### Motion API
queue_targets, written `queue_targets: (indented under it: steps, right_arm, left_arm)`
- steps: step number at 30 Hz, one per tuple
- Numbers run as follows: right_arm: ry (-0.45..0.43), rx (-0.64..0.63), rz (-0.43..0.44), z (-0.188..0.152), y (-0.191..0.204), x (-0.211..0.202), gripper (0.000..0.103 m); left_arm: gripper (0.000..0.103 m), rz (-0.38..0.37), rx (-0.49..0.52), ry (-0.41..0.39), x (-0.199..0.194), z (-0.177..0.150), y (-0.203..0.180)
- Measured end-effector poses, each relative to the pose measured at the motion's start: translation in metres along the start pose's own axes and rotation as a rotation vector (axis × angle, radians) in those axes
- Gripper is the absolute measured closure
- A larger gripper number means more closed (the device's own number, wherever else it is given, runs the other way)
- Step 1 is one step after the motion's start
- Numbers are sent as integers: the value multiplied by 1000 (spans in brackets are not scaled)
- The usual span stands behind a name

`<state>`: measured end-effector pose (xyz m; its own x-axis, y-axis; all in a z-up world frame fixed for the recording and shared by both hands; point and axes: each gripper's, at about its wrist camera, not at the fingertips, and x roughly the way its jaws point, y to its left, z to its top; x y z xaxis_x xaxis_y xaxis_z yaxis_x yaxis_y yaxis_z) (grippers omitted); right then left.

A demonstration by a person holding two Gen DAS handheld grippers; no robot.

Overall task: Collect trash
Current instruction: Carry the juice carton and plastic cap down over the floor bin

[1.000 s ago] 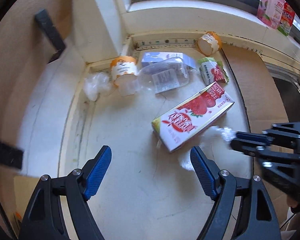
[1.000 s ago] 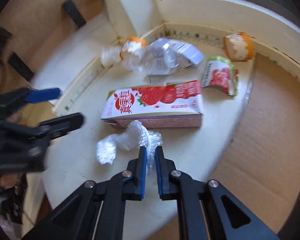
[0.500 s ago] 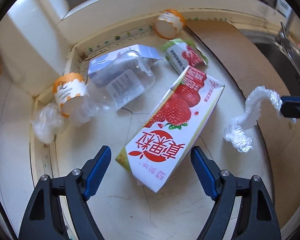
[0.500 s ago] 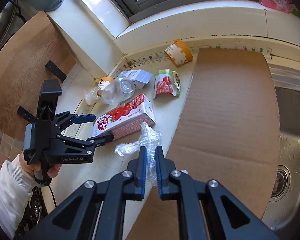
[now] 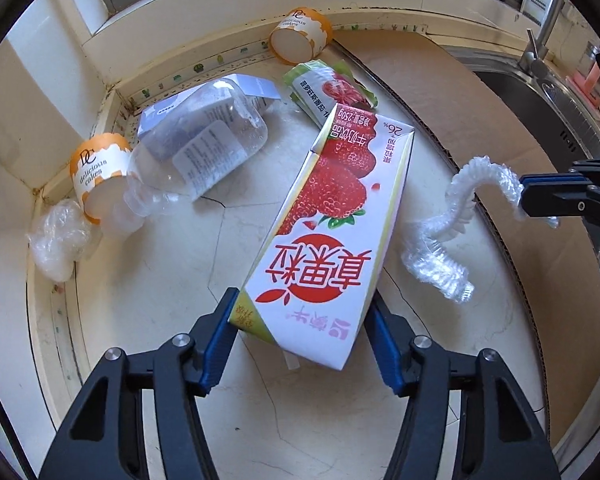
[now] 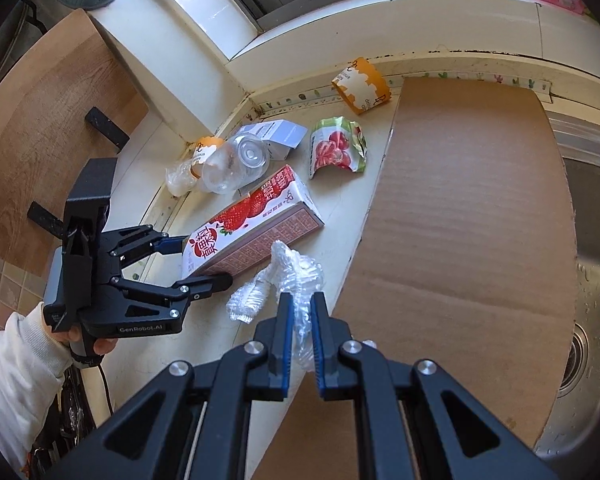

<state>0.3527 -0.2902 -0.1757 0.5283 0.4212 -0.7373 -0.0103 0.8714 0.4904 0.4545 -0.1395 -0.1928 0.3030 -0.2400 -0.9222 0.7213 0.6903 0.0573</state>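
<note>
One strawberry milk carton (image 5: 327, 216) lies between the fingers of the left gripper (image 5: 300, 332). Beyond it are two orange paper cups, one far ahead (image 5: 300, 34) and one ahead to its left (image 5: 96, 172), one clear plastic bottle (image 5: 204, 148) and one crumpled strawberry wrapper (image 5: 327, 88). Two plastic film wads: one (image 5: 56, 240) far left, one (image 6: 296, 276) in the right gripper (image 6: 300, 320).

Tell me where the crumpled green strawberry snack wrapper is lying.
The crumpled green strawberry snack wrapper lies on the pale counter, between the orange-and-white paper cup by the wall and the strawberry milk carton's far end, beside the brown cardboard sheet's edge.
</note>
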Motion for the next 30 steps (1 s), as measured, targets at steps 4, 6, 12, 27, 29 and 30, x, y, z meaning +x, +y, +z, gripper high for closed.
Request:
queue_targets:
  steps: [4,6,12,27,29,30]
  right_arm:
    - [0,-11,2,-2,5,-1,94]
    - [-2,-13,2,-3,6,-3,94]
    - [-14,-4,2,-12,10,-11,95]
    - [-101,-51,24,-63,82,-74,96]
    - [-111,-59,22,-78,92,-84,96]
    - [-115,-62,20,-86,98,-88,96]
  left_arm:
    - [44,3,-35,-39,-5,-9,-5]
    - [45,2,-70,-66,-11,-13,-6]
    - [46,38,-186,-126,-46,-25,-15]
    - [50,101,-377,-146,-140,-128,-66]
    - [50,112,-377,-159,-154,-146,-76]
    - [50,119,-376,-165,-160,-154,-82]
